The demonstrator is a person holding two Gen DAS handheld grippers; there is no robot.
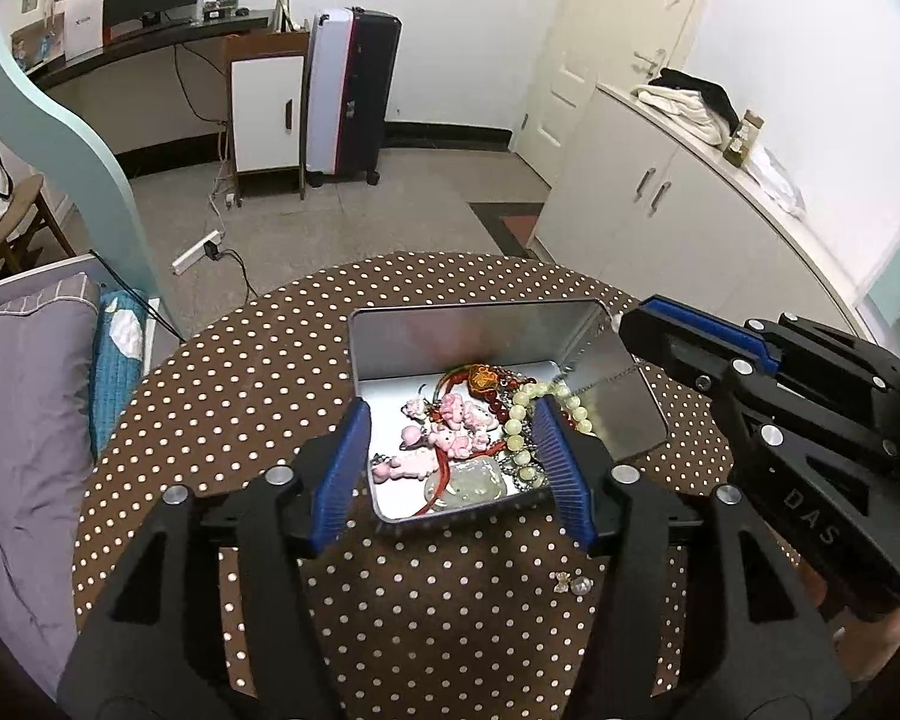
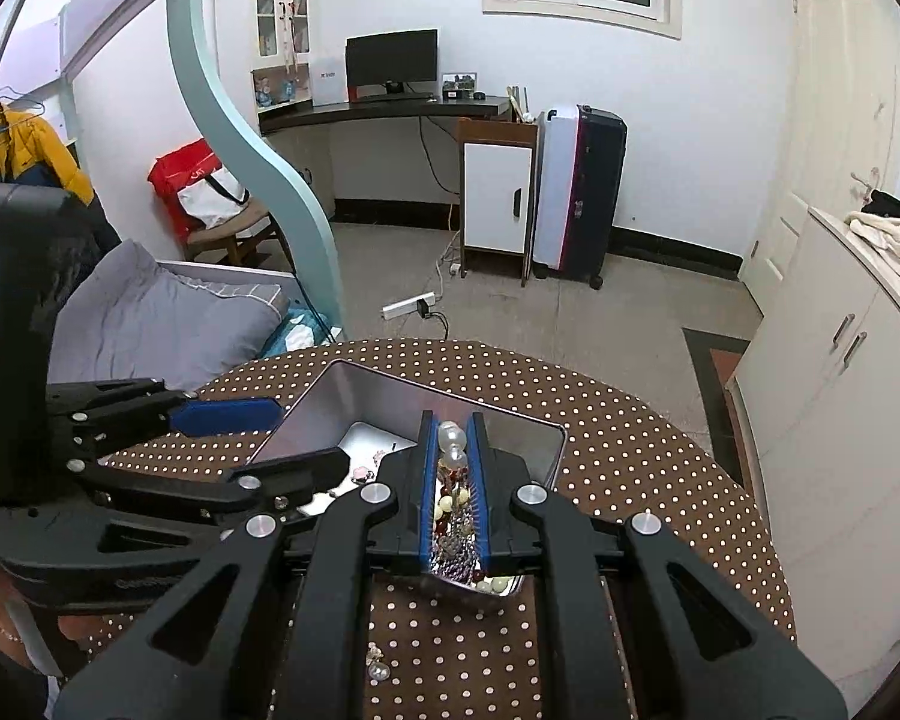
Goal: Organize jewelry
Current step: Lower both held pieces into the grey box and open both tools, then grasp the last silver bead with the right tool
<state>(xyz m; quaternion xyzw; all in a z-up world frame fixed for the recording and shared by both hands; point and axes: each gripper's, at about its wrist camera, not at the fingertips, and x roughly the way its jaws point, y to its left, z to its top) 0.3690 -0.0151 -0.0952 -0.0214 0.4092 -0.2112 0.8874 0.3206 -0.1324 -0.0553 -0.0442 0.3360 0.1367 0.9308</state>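
While the left hand-held gripper (image 1: 453,468) is held spread over the open tin (image 1: 390,354) mid-surface, a beaded silver chain (image 2: 452,449) is pinched by the right hand-held gripper (image 2: 453,429) above it, so lowering and release seem called for next.

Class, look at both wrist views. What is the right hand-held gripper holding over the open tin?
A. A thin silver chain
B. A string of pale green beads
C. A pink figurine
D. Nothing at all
A: the right hand-held gripper is shut on a thin silver chain that hangs from its tip into the tin, while the pink figurines lie inside.
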